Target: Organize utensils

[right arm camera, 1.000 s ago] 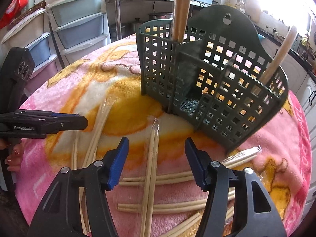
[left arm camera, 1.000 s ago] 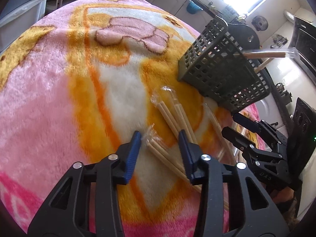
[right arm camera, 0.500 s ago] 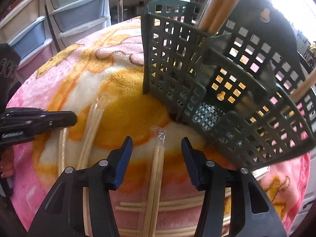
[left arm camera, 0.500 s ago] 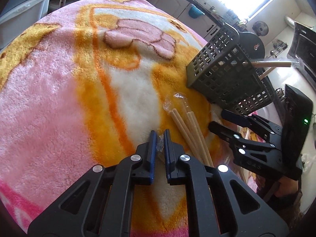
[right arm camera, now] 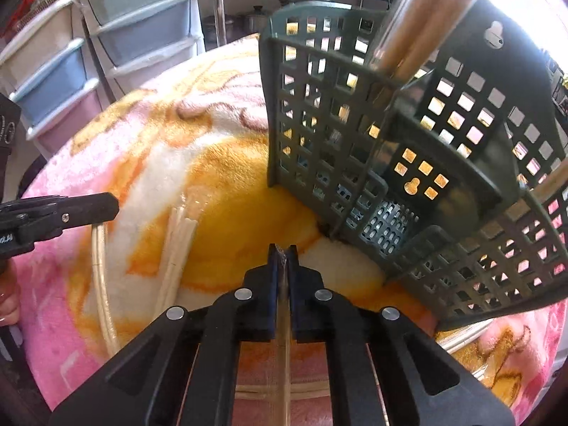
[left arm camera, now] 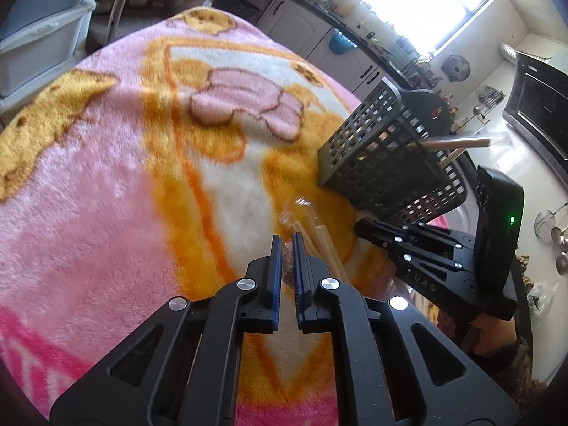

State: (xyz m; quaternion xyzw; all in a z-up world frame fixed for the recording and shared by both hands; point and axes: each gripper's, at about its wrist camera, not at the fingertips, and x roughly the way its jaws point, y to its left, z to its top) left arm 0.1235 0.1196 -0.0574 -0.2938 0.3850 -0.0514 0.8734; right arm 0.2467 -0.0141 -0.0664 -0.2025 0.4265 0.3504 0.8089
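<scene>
Both jaws closed: left gripper [left arm camera: 288, 245] clamps a wrapped chopstick pair [left arm camera: 288, 266], right gripper [right arm camera: 282, 250] another wrapped pair [right arm camera: 283, 323].
Green utensil basket [right arm camera: 355, 135] stands mid-blanket [left arm camera: 106, 177], two pairs inside; two loose pairs [right arm camera: 177, 245] lie between the grippers; open pink blanket toward the far edge, kitchen cabinets beyond.

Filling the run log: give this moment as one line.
left gripper: shut on wrapped chopsticks | right gripper: shut on chopstick pair | basket: partly filled

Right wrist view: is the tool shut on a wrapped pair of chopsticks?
Yes, the right tool has its blue pads pressed against a plastic-wrapped pair of chopsticks that runs back between them, in front of the basket.
</scene>
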